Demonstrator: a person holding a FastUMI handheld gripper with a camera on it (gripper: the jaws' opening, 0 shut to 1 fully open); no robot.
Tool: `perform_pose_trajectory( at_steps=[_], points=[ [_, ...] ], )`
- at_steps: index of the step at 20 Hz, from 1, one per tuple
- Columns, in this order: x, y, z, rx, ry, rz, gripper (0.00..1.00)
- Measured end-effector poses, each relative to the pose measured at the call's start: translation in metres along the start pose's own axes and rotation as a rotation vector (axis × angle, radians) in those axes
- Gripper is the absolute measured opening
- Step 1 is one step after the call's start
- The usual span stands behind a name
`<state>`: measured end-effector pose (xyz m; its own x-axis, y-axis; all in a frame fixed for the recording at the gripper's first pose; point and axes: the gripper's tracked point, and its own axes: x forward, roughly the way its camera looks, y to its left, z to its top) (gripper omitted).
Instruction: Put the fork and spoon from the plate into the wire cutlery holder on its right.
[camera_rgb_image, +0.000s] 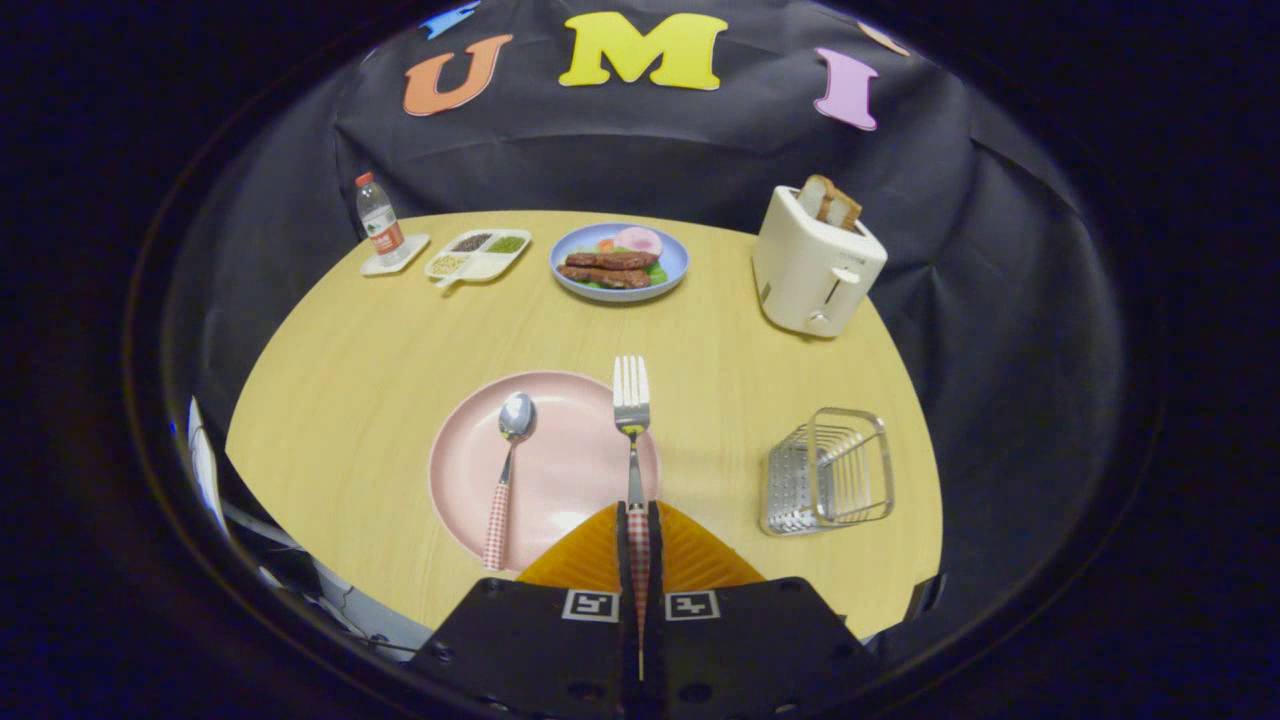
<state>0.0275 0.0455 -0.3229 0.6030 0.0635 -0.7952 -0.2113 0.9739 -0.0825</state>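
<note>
**Inspector A:** State of the gripper (638, 515)?

**Inspector B:** Its two fingers (624, 530) are closed together, both pressing on the checked handle of one fork (631, 420). The fork points straight ahead of them, tines up over the far right part of the pink plate (560, 490); whether it is raised off the plate cannot be told.

**Inspector A:** Remaining cutlery?

**Inspector B:** One spoon (507, 470), also with a checked handle, lying on the plate left of the fork, bowl pointing away, handle end reaching the plate's near rim. Fork and spoon are apart.

**Inspector A:** The receptacle?

**Inspector B:** One wire cutlery holder (828, 470), standing on the wooden desk (350, 380) right of the plate, apart from it. Nothing visible inside it.

**Inspector A:** Beyond that?

**Inspector B:** Four items along the far side of the desk. One white toaster (815, 270) at the right, with two slices of toast (830, 205) standing up out of it. One blue plate of food (620, 262) in the middle. One divided tray (478, 254) with three filled compartments. One water bottle (379, 222), upright on a small white coaster (395, 256), leftmost.
</note>
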Motion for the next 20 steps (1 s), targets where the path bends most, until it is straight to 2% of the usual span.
perform_pose_trajectory(
  at_steps=[9,13,16,20],
  points=[
    [-0.051,-0.100,0.009,0.092,0.037,-0.052,0.02],
    [-0.058,-0.133,0.004,0.061,0.100,-0.060,0.02],
    [-0.058,-0.147,-0.001,0.029,0.179,-0.043,0.02],
    [-0.049,-0.147,-0.001,0.036,0.285,0.019,0.03]
  ],
)
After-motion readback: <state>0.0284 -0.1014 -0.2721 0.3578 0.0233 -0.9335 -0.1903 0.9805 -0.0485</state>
